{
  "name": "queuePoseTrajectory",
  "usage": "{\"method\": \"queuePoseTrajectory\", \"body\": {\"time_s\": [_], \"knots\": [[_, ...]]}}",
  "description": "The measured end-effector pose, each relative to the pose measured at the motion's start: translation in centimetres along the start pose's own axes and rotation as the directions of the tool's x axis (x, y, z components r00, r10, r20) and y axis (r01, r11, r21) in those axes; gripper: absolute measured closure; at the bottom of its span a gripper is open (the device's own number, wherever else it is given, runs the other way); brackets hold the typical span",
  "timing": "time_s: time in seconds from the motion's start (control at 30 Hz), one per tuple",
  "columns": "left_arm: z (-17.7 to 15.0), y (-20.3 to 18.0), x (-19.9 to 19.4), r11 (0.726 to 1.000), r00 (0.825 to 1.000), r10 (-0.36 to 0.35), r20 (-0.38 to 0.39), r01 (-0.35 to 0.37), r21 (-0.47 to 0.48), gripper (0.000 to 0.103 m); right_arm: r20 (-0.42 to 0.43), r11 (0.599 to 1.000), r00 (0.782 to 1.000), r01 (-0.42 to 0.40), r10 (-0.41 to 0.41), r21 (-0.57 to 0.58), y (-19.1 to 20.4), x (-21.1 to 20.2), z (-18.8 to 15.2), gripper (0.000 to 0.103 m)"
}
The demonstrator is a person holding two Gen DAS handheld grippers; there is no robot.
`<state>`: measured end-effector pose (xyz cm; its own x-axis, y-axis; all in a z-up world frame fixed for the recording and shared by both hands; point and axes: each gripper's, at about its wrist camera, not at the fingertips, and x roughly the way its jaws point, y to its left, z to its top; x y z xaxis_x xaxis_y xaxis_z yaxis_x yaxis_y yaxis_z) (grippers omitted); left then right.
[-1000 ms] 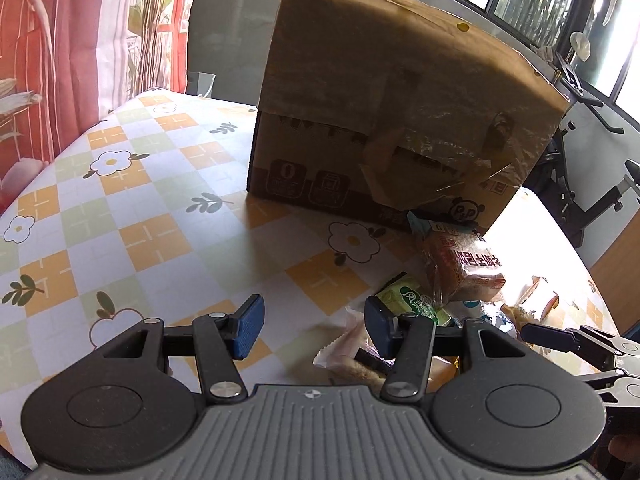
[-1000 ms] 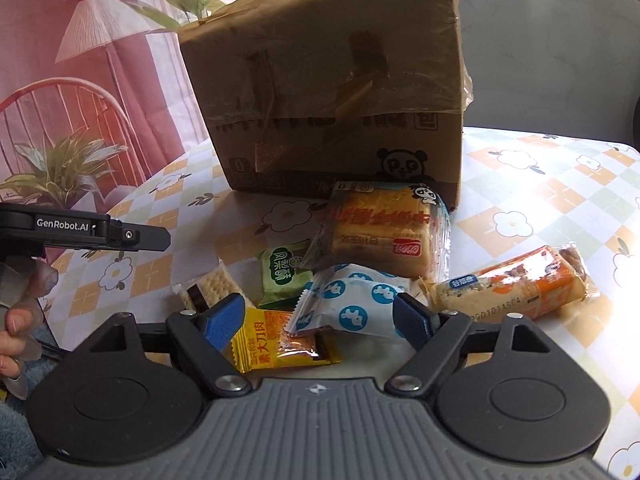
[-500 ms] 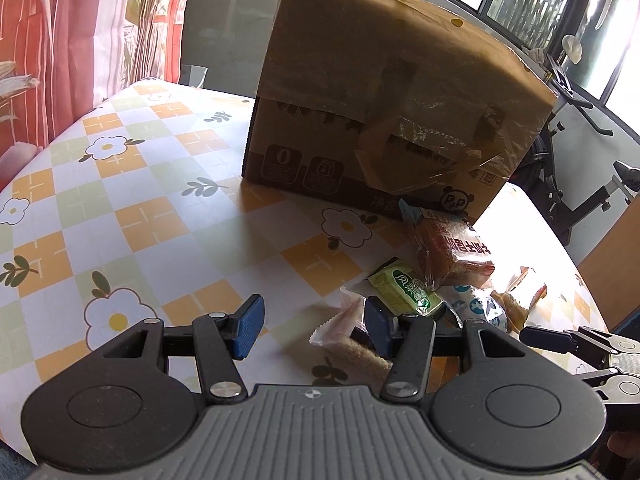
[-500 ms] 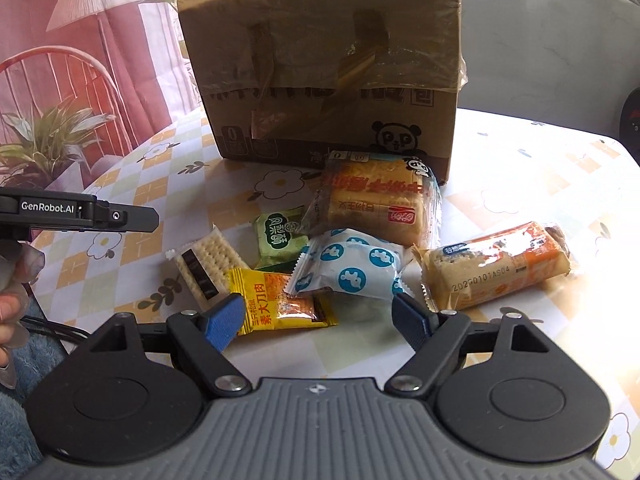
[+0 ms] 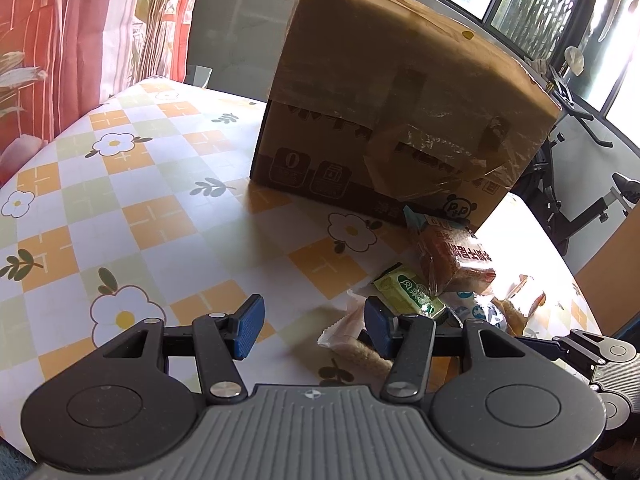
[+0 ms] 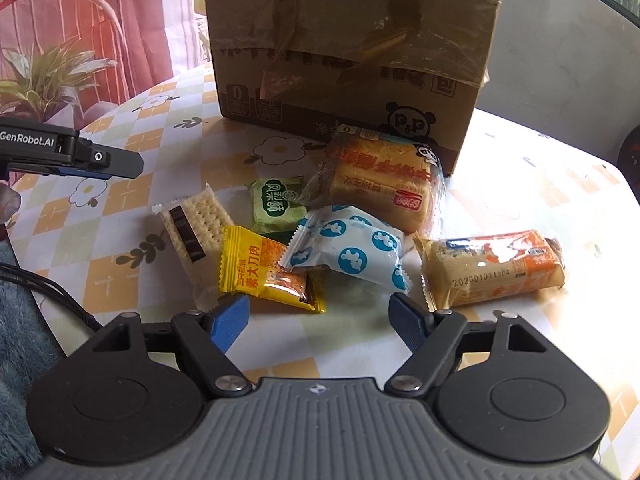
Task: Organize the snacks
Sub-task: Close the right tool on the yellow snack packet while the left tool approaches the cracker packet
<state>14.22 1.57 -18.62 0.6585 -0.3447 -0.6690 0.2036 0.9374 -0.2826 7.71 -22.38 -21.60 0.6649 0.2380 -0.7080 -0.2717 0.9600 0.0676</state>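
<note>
Several wrapped snacks lie in a loose pile before a taped cardboard box (image 6: pixel 352 36): a cracker pack (image 6: pixel 192 228), a yellow packet (image 6: pixel 268 272), a green packet (image 6: pixel 280 204), a white and blue packet (image 6: pixel 352 252), a bread pack (image 6: pixel 384 184) and an orange cake bar (image 6: pixel 496 268). My right gripper (image 6: pixel 318 320) hovers just short of the yellow and white packets; its jaws are closing with nothing between them. My left gripper (image 5: pixel 314 326) is open over the tablecloth, left of the pile, its right pad beside the cracker pack (image 5: pixel 356 344). The green packet (image 5: pixel 408 292) lies just beyond.
The box (image 5: pixel 400 96) stands on a flower-patterned tablecloth (image 5: pixel 120 208). A red chair and a potted plant (image 6: pixel 44 76) are past the table's left edge. An exercise machine (image 5: pixel 580 184) stands beyond the right edge. A black cable (image 6: pixel 60 300) trails at the near left.
The right gripper rolled and drew back, so the whole snack pile now lies ahead of its fingers, and its jaws narrowed a little. The left view shifted slightly; its jaws kept their width.
</note>
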Motion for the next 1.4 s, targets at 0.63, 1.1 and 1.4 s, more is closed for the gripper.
{"method": "queuePoseTrajectory", "body": {"time_s": [0.63,1.1,1.4], "knots": [[-0.3,-0.3,0.4,1.0,1.0,0.0,-0.023,0.0,0.027,0.046,-0.009,0.972,0.972,-0.234,0.234,-0.006,2.1,3.5,3.0,0.044],[-0.5,-0.4,0.8,0.999,0.999,0.016,-0.049,-0.014,0.031,0.046,-0.027,0.923,0.966,-0.254,0.257,-0.289,2.6,4.2,3.2,0.041],[-0.5,0.0,1.0,0.999,0.998,0.028,-0.057,-0.027,0.018,0.046,-0.021,0.912,0.968,-0.242,0.25,-0.331,3.6,4.1,3.1,0.033]]}}
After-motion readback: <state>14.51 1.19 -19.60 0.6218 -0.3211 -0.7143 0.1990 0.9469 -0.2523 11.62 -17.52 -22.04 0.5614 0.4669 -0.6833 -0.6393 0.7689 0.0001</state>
